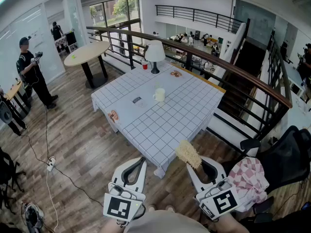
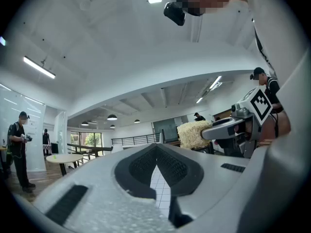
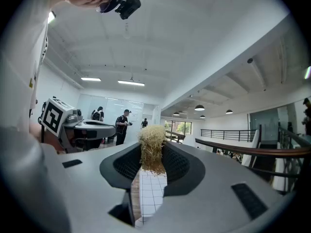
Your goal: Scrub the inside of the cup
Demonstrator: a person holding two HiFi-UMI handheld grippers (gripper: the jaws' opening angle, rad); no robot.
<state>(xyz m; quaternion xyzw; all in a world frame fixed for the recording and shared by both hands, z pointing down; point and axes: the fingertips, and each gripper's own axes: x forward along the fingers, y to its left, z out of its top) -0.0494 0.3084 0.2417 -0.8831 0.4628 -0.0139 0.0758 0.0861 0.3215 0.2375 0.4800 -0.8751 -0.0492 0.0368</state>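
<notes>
The right gripper [image 3: 151, 165] clamps a shaggy, straw-coloured fibre scrubber [image 3: 152, 143], the left gripper [image 2: 156, 148] is closed on nothing, and a pale cylindrical cup [image 1: 159, 94] stands mid-tabletop [image 1: 167, 123].

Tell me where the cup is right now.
In the head view, the cup stands near the middle of the checked table, this side of the lamp and just right of a small dark item.
</notes>
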